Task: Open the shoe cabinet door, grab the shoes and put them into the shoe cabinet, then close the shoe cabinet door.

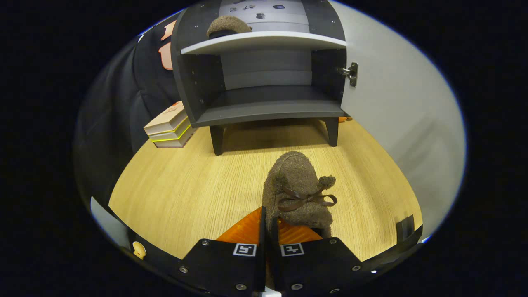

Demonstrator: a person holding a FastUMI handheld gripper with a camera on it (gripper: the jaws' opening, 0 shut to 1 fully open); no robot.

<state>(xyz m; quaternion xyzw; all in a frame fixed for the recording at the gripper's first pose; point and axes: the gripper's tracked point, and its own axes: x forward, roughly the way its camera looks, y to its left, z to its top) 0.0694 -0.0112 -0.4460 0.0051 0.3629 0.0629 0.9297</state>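
**Second shoe in the grip, cabinet dead ahead at twelve o'clock**

The gripper (268,231) has its fingers drawn close together, pinching the near rim of a brown fuzzy shoe (298,187). The shoe's long axis runs straight away from the fingers toward twelve o'clock, with its bow on top. Beyond it, past a stretch of wooden table (173,185), stands the shoe cabinet (264,107), its lower compartment empty. The cabinet door (396,111) is swung open at about two o'clock. Count: two shoes, one held and the other shoe (228,25) on the upper shelf; one cabinet; one stack of books (170,128) at ten o'clock.
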